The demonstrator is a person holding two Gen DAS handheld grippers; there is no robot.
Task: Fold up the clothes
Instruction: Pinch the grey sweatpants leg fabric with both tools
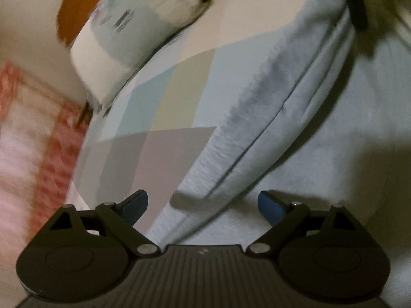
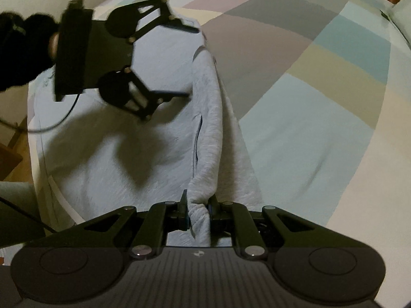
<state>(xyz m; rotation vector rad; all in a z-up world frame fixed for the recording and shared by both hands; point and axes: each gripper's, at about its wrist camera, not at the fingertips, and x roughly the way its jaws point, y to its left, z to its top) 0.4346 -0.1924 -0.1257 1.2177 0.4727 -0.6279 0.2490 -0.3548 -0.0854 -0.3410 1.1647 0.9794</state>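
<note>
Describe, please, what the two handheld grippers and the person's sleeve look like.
Both grippers, left and right, are matte black, with ribbed bodies, round discs, silver pivot pins and blue finger pads. A thin black cable trails from the left one, held in a fuzzy black sleeve.

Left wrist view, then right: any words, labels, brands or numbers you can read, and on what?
No readable text.
Pillow: dark printed marks, too blurred to read.
Left gripper body: small pale emblem, no letters.
Right gripper body: same emblem, no letters.

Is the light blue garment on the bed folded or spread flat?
Partly folded: the light blue garment has one edge lifted and doubled over, lying on the checked bedcover.
</note>
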